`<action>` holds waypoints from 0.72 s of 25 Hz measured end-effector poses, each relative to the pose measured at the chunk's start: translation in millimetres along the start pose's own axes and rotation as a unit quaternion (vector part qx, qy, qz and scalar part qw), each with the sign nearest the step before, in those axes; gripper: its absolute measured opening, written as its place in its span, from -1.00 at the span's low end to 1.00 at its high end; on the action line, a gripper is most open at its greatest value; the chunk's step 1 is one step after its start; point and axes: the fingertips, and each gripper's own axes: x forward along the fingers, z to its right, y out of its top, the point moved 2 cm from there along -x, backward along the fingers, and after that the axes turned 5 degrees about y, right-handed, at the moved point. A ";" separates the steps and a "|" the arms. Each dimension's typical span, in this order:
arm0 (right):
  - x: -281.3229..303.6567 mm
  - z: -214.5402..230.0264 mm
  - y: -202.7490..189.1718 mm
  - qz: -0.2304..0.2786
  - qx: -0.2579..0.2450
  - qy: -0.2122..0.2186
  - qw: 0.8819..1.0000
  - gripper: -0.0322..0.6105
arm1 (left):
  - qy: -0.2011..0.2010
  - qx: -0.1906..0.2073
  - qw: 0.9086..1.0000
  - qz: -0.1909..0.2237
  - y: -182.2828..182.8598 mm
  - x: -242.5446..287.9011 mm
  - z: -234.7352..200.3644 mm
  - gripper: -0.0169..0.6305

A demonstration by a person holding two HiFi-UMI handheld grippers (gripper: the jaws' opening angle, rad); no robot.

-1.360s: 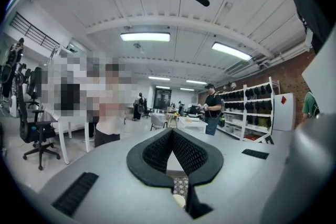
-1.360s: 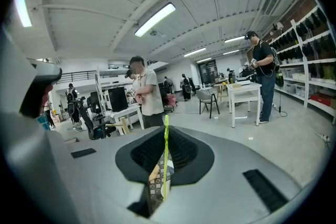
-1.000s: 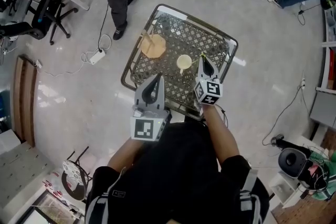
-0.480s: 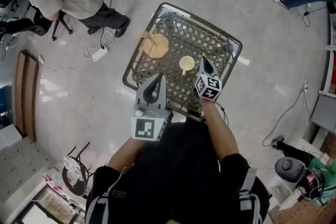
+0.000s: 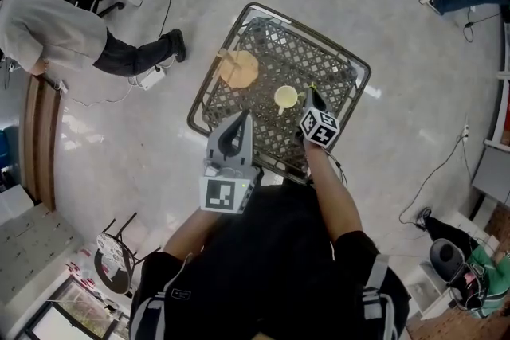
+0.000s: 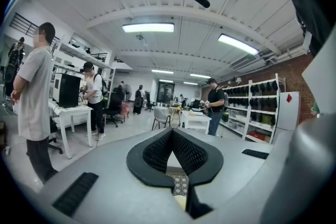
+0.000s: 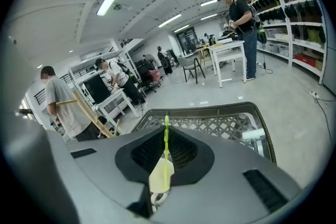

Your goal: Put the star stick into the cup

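**Head view.** Wire-lattice worktop (image 5: 357, 69) below. The cream cup (image 5: 286, 97) stands on it, mouth up and empty. The right tongs (image 5: 311, 95) are just beside the cup on its right, with their tips above the lattice. A sliver of the green star stick (image 5: 311, 87) pokes out past the tips. The left tongs (image 5: 239, 120) sit well back on the near-left side, apart from the cup. A round wooden piece (image 5: 237, 69) lies beyond them and is not touched.

Change over the last second: the right tongs have edged slightly closer to the cup, and their marker cube is now turned to a different angle. The stick is not yet over the mouth.

**Left gripper view.** Left tongs (image 6: 171, 132) are drawn together at the tips with nothing between them. Lattice shows through the gap below the tips. The pale patch under it may be the cup, but I cannot be sure.

**Right gripper view.** Right tongs (image 7: 166, 136) are clamped on the star stick (image 7: 166, 128). The thin green shaft runs forward past the tips. The pale star end (image 7: 159, 177) hangs on the camera side of the pads. The worktop rim (image 7: 264, 131) lies ahead.

**Judgement.** This is the approach phase, and the grip looks secure. What remains is a short sideways move to the left, tipping the shaft downward, then release. The main risk is the shaft clipping the rim and nudging the light cup.
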 end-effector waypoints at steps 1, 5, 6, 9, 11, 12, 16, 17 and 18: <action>2.0 2.7 -1.0 -0.001 0.004 -0.003 1.000 -0.83 | 0.000 -0.001 1.000 0.000 -0.9 0.9 -0.8 -0.90; 10.8 12.5 0.1 -0.007 0.022 -0.011 1.000 -0.83 | 0.003 -0.004 1.000 -0.001 -2.0 4.7 -3.7 -0.90; 12.4 14.9 0.8 -0.009 0.027 -0.013 1.000 -0.83 | 0.004 -0.004 1.000 -0.001 -2.0 5.2 -4.1 -0.90; 15.1 22.1 2.1 -0.013 0.039 -0.020 0.999 -0.83 | 0.005 -0.005 1.000 -0.003 -2.1 5.3 -4.4 -0.90; 15.6 26.7 2.2 -0.014 0.046 -0.023 0.999 -0.83 | 0.006 -0.007 1.000 -0.003 -2.1 5.1 -3.9 -0.90; 15.4 28.7 2.1 -0.015 0.048 -0.024 0.998 -0.83 | 0.007 -0.007 1.000 -0.003 -2.2 4.9 -3.7 -0.90; 14.0 32.1 0.5 -0.017 0.058 -0.025 0.998 -0.83 | 0.008 -0.009 1.000 -0.008 -3.9 2.7 -3.8 -0.90; 13.5 33.0 -0.3 -0.018 0.060 -0.025 0.998 -0.83 | 0.009 -0.010 1.000 -0.008 -4.0 2.3 -3.4 -0.90; 13.2 34.0 -1.1 -0.020 0.061 -0.026 0.998 -0.83 | 0.009 -0.011 1.000 -0.008 -4.1 2.2 -2.9 -0.90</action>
